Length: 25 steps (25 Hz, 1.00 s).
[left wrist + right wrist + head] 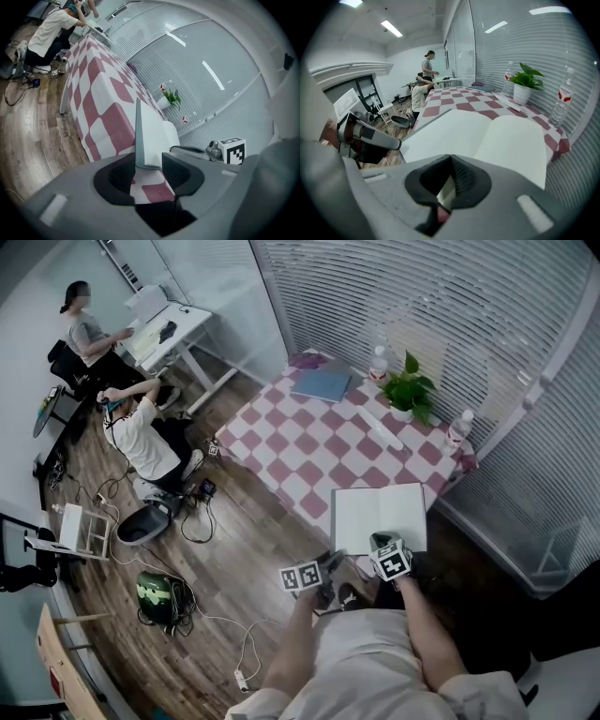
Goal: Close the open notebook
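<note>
Showing one open notebook [380, 517], two water bottles [378, 365] [458, 429]

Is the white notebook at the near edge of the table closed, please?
No, the notebook lies open, both white pages facing up on the checkered table.

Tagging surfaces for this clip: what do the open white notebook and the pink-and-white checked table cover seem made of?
The open white notebook looks like matte paper: blank pages curving into a central fold, no glare. The pink-and-white checked table cover looks like soft cloth, perhaps coated: it hangs down loosely at the sides.
</note>
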Motion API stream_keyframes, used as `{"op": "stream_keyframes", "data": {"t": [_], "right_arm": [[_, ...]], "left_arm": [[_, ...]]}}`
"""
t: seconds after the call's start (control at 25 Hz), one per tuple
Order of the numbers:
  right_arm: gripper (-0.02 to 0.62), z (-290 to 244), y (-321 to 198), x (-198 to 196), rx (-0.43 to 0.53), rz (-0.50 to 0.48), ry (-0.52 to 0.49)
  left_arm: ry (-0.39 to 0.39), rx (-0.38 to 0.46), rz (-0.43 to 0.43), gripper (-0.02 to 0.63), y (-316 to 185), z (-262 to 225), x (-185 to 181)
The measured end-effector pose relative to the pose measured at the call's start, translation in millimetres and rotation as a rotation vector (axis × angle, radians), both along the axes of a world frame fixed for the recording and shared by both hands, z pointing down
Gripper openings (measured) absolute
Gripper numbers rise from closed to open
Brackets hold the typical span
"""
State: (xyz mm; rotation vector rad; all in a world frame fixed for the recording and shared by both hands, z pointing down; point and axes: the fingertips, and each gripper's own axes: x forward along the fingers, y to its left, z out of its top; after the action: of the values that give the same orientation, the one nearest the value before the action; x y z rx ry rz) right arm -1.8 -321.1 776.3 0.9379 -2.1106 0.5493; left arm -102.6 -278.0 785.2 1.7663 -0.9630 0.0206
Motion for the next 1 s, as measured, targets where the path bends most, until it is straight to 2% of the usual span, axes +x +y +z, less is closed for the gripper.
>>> {"op": "stream_keyframes", "data": {"t": [0.2,0.4,0.56,0.72,1.0], "right_arm": [[0.000,0.2,-1.0,1.3,-0.003,0.028,-0.025],[0.000,-0.7,-2.7,5.3,0.012,0.074,-0.067],[0.000,-17.4,1.7,-3.4,0.075,0.015,-0.087],[0.000,-36.6,2.7,-19.5,0.139,-0.054,-0.168],[0.000,-45.7,12.4,-27.8,0.135,-0.062,-0.194]], "left_arm": [[0.042,0.021,0.001,0.167,-0.9,-10.8,0.5],[0.027,0.058,0.038,0.167,2.4,-20.9,2.0],[-0.002,0.087,0.073,0.167,3.1,-28.2,2.8],[-0.100,0.114,0.106,0.167,-0.8,-35.0,-4.3],[-0.070,0.173,0.146,0.167,2.5,-65.5,12.1]]}}
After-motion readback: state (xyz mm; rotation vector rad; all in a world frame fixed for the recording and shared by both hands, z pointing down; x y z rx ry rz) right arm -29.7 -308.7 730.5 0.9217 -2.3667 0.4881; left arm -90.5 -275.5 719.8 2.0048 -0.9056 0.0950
